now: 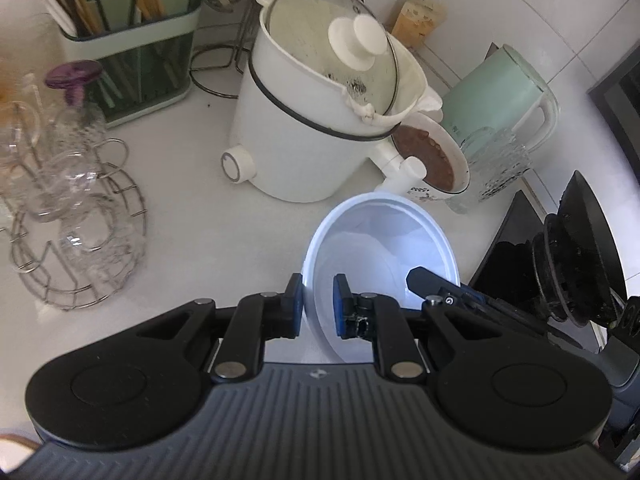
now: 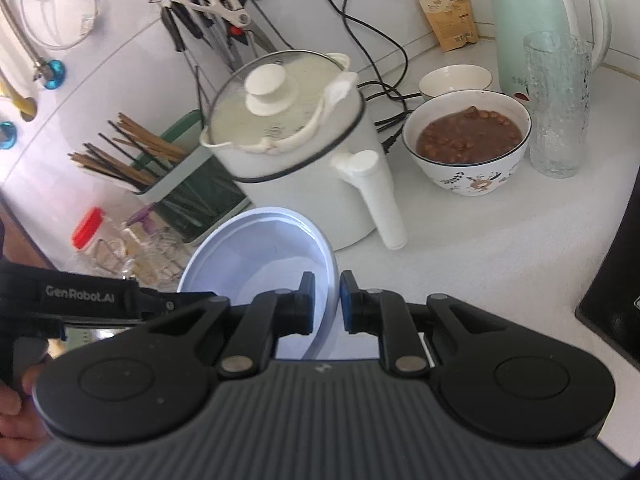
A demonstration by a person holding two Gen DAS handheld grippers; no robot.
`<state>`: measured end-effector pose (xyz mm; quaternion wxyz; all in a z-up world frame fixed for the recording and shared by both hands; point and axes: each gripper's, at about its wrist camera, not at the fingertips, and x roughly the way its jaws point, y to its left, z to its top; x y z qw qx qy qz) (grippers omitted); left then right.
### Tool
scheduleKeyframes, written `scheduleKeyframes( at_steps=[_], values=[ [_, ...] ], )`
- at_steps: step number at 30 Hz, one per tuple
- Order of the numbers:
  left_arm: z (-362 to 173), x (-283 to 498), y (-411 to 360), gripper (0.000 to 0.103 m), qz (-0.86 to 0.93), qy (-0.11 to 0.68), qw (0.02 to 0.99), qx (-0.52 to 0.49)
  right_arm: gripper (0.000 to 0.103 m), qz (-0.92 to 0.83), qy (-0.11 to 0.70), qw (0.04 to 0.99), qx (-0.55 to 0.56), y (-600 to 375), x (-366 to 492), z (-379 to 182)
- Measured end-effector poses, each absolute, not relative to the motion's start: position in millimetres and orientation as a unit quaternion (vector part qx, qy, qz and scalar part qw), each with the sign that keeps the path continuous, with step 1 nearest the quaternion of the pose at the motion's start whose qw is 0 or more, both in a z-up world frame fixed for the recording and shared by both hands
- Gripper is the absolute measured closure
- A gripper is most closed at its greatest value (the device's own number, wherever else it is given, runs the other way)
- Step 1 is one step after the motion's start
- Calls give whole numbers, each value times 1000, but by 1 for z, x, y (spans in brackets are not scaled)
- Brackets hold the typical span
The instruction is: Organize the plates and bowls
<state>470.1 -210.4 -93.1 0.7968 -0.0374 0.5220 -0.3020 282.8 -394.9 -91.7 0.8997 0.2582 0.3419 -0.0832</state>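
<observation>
While both of my grippers pinch opposite edges of one white bowl (image 1: 380, 248) above the table (image 1: 192, 208), nothing has been stacked yet.

My left gripper (image 1: 318, 304) has its fingers narrowed onto the bowl's near-left rim, one pad inside and one outside; my right gripper (image 2: 326, 300) clamps the opposite rim the same way. Held tilted, the bowl hangs just in front of the white electric pot (image 2: 296, 148) and close to the patterned bowl of brown soup (image 2: 468, 140). As I judge it, uneven pulling between my two hands could twist the thin rim free, or a swing could knock the pot's handle (image 2: 376, 196). Plain, glossy, smooth and empty, the bowl shows a faintly bluish inside.
</observation>
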Motion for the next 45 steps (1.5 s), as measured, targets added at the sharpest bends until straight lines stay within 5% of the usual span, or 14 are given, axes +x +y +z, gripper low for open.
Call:
scheduleKeyframes(
  at_steps=[20, 45],
  values=[
    [-63, 435, -137, 86, -273, 545, 790, -65, 87, -46, 365, 894, 256, -342, 263, -53],
    [-125, 405, -68, 86, -216, 558, 795, -95, 85, 17, 449, 862, 235, -284, 263, -95]
  ],
)
